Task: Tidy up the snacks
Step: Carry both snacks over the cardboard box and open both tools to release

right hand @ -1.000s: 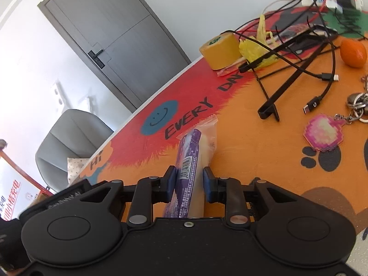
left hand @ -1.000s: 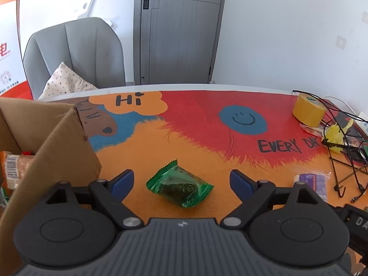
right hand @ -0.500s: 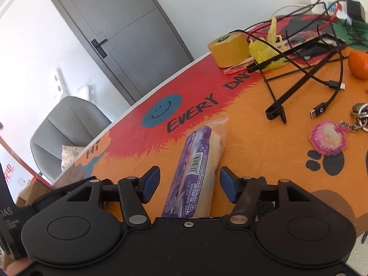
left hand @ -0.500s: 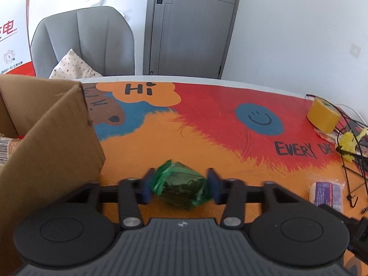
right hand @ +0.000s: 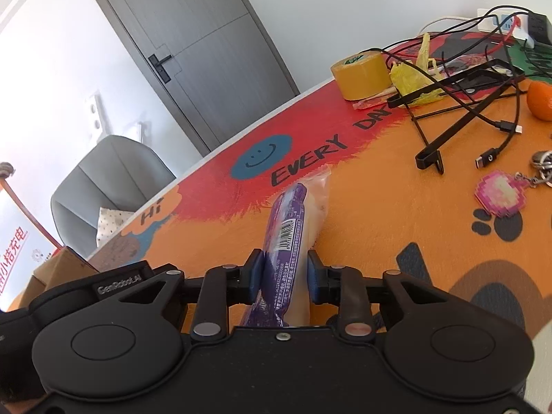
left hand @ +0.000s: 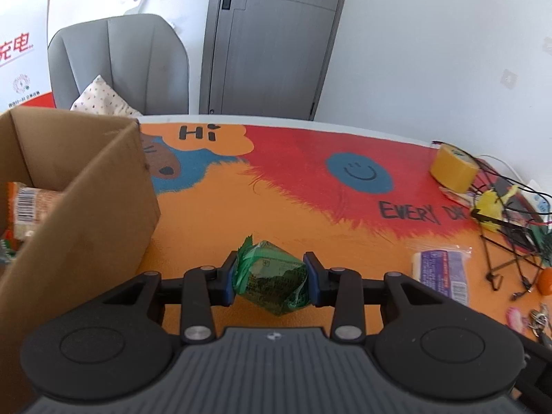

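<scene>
My left gripper [left hand: 270,281] is shut on a green snack packet [left hand: 270,283] and holds it just above the orange mat, to the right of the cardboard box [left hand: 86,193]. The box holds other snack packs [left hand: 26,203]. My right gripper [right hand: 284,274] is shut on a purple and white snack pack [right hand: 288,238] that stands on edge on the mat. The same pack shows at the right in the left wrist view [left hand: 441,272].
A yellow tape roll [right hand: 360,76], tangled black cables [right hand: 462,103], an orange [right hand: 540,100], a pink keychain [right hand: 500,193] and a power strip [right hand: 510,24] crowd the right side of the table. A grey chair [left hand: 119,65] stands behind the table.
My left gripper closed on the green packet and lifted it slightly. My right gripper opened half a second ago and has closed again on the purple pack.
</scene>
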`<state>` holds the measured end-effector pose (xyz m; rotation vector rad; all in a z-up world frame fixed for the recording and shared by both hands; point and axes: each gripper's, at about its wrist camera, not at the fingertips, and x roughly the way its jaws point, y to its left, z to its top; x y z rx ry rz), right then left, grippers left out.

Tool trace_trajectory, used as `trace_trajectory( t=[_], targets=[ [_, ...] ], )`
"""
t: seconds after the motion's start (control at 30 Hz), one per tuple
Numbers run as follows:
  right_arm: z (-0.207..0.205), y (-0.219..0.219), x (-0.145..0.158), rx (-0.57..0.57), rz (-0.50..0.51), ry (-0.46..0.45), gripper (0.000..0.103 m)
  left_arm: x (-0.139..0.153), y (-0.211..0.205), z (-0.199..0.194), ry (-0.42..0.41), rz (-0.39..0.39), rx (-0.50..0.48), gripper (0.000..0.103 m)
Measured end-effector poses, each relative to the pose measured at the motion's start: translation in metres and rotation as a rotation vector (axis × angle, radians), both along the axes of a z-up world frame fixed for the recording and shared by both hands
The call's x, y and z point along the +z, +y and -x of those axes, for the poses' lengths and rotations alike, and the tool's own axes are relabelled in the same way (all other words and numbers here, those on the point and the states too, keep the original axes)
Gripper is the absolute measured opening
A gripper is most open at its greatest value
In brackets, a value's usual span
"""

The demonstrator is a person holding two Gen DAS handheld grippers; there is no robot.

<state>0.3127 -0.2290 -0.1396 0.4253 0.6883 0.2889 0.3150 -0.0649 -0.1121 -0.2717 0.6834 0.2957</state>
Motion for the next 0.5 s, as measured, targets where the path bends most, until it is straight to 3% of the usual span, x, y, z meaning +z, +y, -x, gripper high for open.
trace_trajectory(
  t=[0.5],
  targets=[
    [0.037,0.007,0.026,-0.038,-0.055,-0.062,0.027,0.042,0.011,0.058,-0.096,0.016,-0.023,0.037]
  ],
)
